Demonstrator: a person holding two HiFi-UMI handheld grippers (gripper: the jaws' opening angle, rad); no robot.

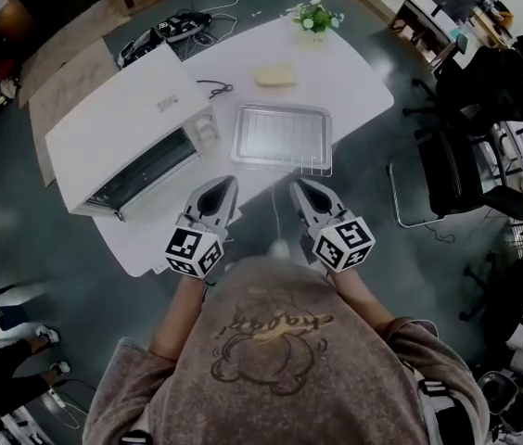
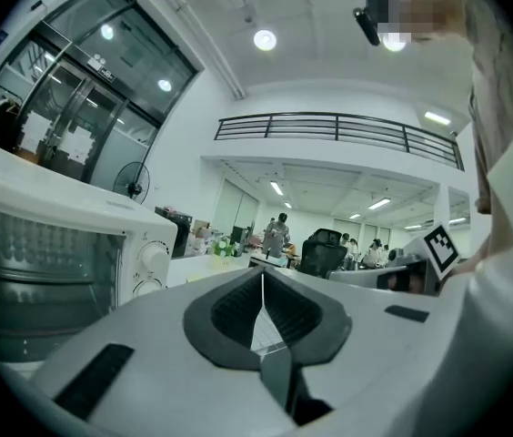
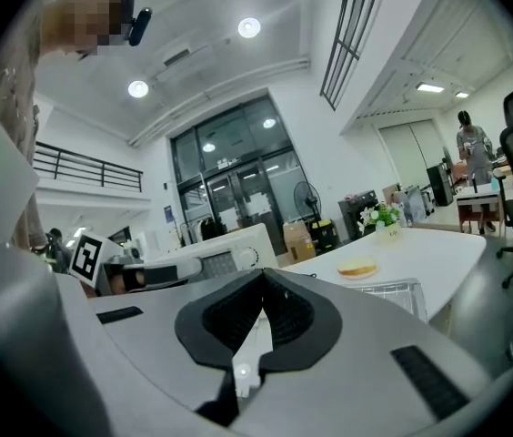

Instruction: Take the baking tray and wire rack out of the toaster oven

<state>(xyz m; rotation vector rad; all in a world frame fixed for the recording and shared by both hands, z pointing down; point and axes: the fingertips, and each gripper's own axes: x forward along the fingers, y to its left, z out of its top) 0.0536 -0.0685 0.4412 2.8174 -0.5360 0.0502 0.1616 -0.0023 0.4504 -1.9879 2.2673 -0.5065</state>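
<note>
With the tray (image 1: 237,139), apparently bearing the rack (image 1: 282,137), already out at frame centre right of the oven (image 1: 127,123), we withdraw the left gripper (image 1: 227,185) and right gripper (image 1: 297,186), both clenched on nothing, clear of its near rim.

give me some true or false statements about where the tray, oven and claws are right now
1. The baking tray lies on the table, outside the toaster oven. True.
2. The left claw grips the baking tray. False: its jaws are shut on nothing.
3. In the head view the toaster oven stands right of the baking tray. False: it stands left of it.
4. A small flowering plant stands at the table's far edge. True.
5. The right claw is wide open. False: it is shut and empty.
</note>
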